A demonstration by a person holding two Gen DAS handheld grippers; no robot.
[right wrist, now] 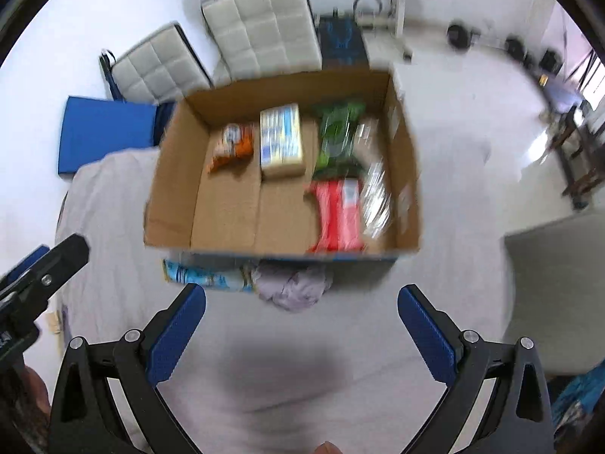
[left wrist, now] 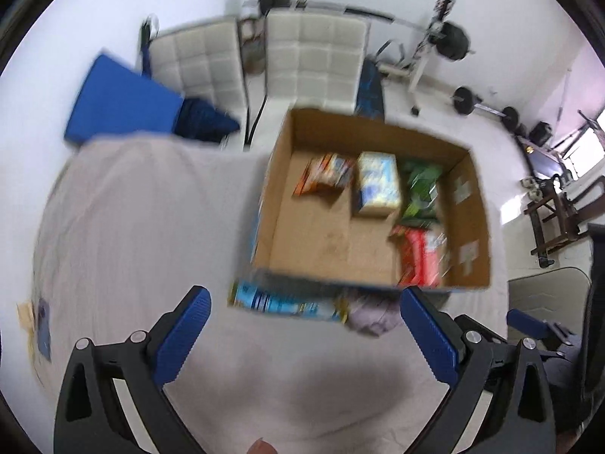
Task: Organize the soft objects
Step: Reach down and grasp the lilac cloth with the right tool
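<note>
Two claws, left (left wrist: 304, 327) and right (right wrist: 301, 319), hover spread wide and empty above a cloth-covered bench (left wrist: 132, 227). Ahead of both, one cardboard box (right wrist: 170, 174) holds five packets. Just before its near wall lie one blue packet (right wrist: 206, 276), long axis crosswise, and one crumpled lilac cloth (right wrist: 291, 283).

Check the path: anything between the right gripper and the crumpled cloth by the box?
Nothing visible. The right gripper is open, with only bare sheet between it and the crumpled cloth. A blue packet lies beside the cloth's left, and the cardboard box stands just behind it.
</note>
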